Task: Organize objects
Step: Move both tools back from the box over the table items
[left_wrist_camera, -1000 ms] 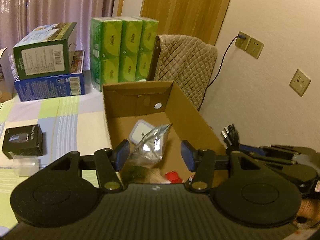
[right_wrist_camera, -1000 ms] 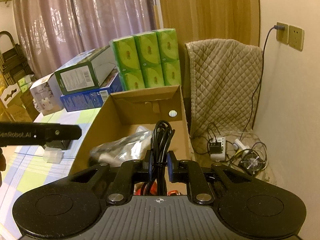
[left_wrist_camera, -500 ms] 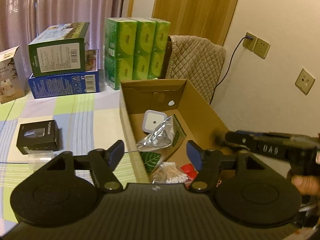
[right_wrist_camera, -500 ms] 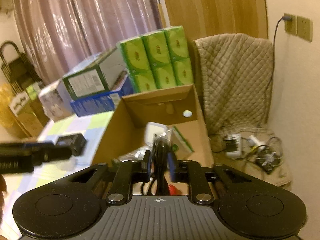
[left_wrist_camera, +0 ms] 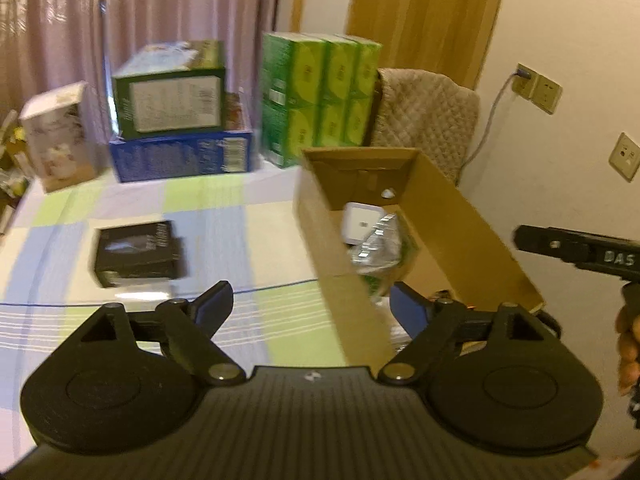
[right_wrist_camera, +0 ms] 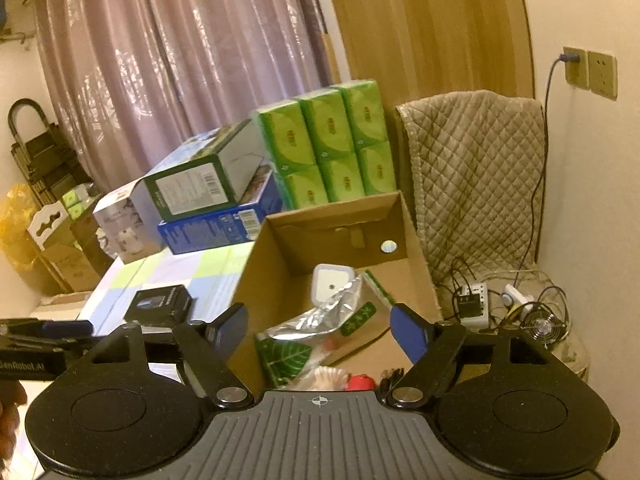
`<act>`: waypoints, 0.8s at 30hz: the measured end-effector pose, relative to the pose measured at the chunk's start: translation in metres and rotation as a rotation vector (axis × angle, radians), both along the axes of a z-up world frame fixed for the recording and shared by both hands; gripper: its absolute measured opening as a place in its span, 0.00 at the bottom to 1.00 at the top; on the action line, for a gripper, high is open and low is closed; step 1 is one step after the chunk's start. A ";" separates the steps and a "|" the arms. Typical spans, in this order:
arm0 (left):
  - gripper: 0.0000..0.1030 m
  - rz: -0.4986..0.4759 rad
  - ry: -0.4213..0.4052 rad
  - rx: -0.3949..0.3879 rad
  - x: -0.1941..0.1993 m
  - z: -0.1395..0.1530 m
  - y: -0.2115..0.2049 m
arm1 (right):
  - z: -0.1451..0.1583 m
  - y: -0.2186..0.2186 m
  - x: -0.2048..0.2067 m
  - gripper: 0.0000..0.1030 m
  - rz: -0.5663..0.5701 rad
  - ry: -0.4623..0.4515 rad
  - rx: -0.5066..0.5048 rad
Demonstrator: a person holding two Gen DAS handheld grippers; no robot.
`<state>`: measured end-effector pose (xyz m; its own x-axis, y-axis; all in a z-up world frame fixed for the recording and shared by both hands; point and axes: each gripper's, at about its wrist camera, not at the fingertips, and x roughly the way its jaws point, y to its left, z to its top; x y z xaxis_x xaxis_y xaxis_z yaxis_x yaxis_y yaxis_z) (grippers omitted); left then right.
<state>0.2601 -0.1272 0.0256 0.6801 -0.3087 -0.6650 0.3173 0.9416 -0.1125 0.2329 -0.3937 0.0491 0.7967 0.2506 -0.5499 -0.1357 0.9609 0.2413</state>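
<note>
both tongs are standing wide and holding nothing: the left tongs (left_wrist_camera: 310, 304) are hovering over the near wall of the cardboard box (right_wrist_camera: 264, 264), the right tongs (right_wrist_camera: 319, 330) over its open top. the foil bag (right_wrist_camera: 320, 328) and white square container (right_wrist_camera: 331, 286) are already lying inside, likely sorted. the black box (left_wrist_camera: 138, 252) is waiting on the counter (left_wrist_camera: 248, 240), with open room around it.
</note>
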 end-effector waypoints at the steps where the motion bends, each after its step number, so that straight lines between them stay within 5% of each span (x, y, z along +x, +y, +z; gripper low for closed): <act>1: 0.83 0.013 -0.010 0.013 -0.003 0.004 0.010 | 0.003 0.006 -0.004 0.73 0.008 -0.010 0.006; 9: 0.86 0.153 -0.033 0.061 -0.020 0.014 0.096 | 0.005 0.068 -0.018 0.74 0.116 -0.037 0.036; 24: 0.92 0.328 -0.010 0.077 -0.057 -0.024 0.202 | -0.027 0.184 -0.033 0.74 0.262 0.032 0.008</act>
